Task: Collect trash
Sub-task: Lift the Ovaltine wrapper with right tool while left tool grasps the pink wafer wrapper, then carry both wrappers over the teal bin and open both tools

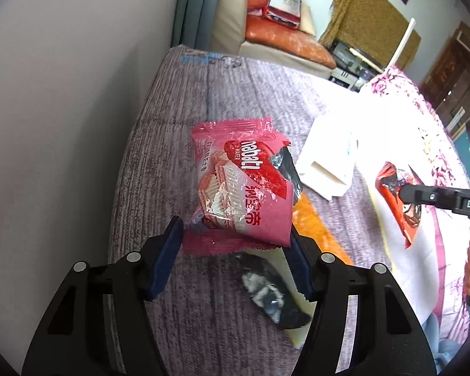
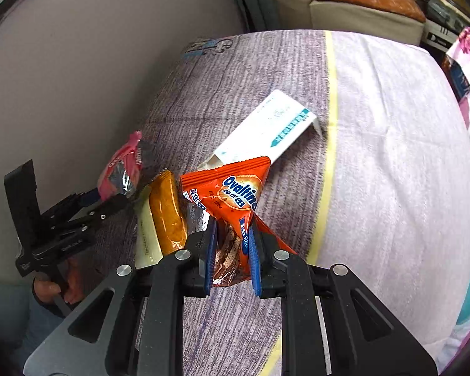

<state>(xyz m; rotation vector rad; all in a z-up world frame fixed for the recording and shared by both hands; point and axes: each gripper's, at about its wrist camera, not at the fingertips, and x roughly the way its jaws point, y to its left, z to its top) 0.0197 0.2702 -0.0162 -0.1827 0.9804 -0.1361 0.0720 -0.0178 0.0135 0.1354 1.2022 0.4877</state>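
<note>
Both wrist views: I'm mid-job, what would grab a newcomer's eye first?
The orange Ovaltine wrapper, pinched in the right gripper above the bedspread. Next, the pink Nabati wafer wrapper, held up by the left gripper. Behind them a white carton lies flat on the bed.

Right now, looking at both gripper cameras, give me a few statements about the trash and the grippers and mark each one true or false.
1. The right gripper is clamped on the orange Ovaltine wrapper. True.
2. The left gripper holds the white box. False: it grips the pink Nabati wrapper; the box lies on the bed.
3. The Ovaltine wrapper is blue. False: it is orange.
4. An orange and cream packet lies on the bed cover between the two grippers. True.
</note>
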